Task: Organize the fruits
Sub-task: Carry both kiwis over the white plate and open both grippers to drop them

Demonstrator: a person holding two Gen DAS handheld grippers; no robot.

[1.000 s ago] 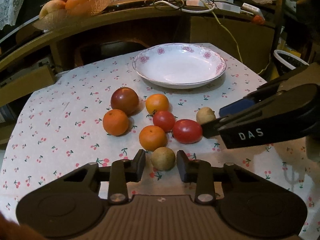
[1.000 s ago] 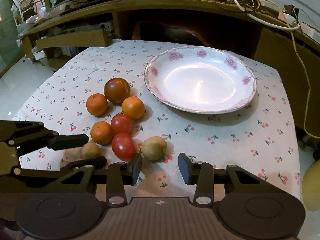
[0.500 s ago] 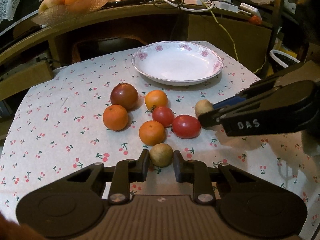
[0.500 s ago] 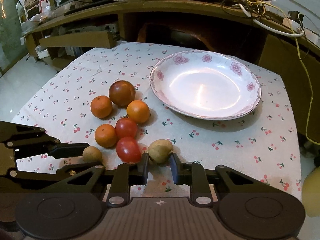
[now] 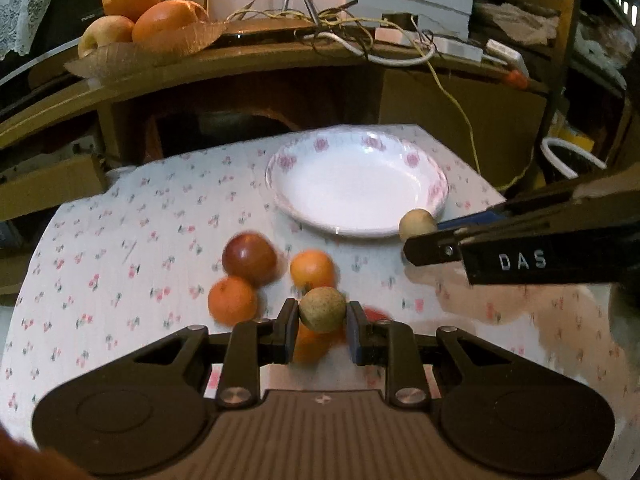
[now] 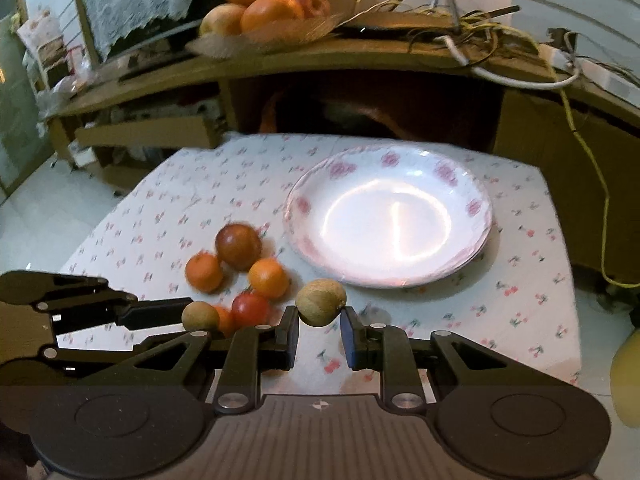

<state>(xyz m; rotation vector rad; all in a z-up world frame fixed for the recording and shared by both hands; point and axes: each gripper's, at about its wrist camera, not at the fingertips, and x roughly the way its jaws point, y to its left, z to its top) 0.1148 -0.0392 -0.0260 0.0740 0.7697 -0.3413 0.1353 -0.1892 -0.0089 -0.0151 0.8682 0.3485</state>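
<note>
My left gripper (image 5: pixel 322 322) is shut on a small brown round fruit (image 5: pixel 322 309) and holds it above the cherry-print cloth. My right gripper (image 6: pixel 320 322) is shut on a similar brown fruit (image 6: pixel 321 302), also clear of the cloth. Each gripper shows in the other's view, carrying its fruit (image 5: pixel 417 222) (image 6: pixel 200 315). On the cloth lie a dark red fruit (image 6: pixel 238 246), two oranges (image 6: pixel 204 272) (image 6: pixel 268 278) and a red tomato (image 6: pixel 250 310). A third orange is mostly hidden behind the left gripper's fruit. The white flowered plate (image 6: pixel 480 208) sits beyond them with nothing in it.
Behind the table runs a wooden shelf with a bowl of large oranges and apples (image 5: pixel 152 36) and tangled cables (image 5: pixel 360 40). A white bucket (image 5: pixel 568 156) stands off the table's right edge. A yellow cord (image 6: pixel 592 168) hangs at the right.
Both grippers closed on their brown fruits, then rose, lifting the fruits off the cloth. The plate and the other fruits stayed where they were.
</note>
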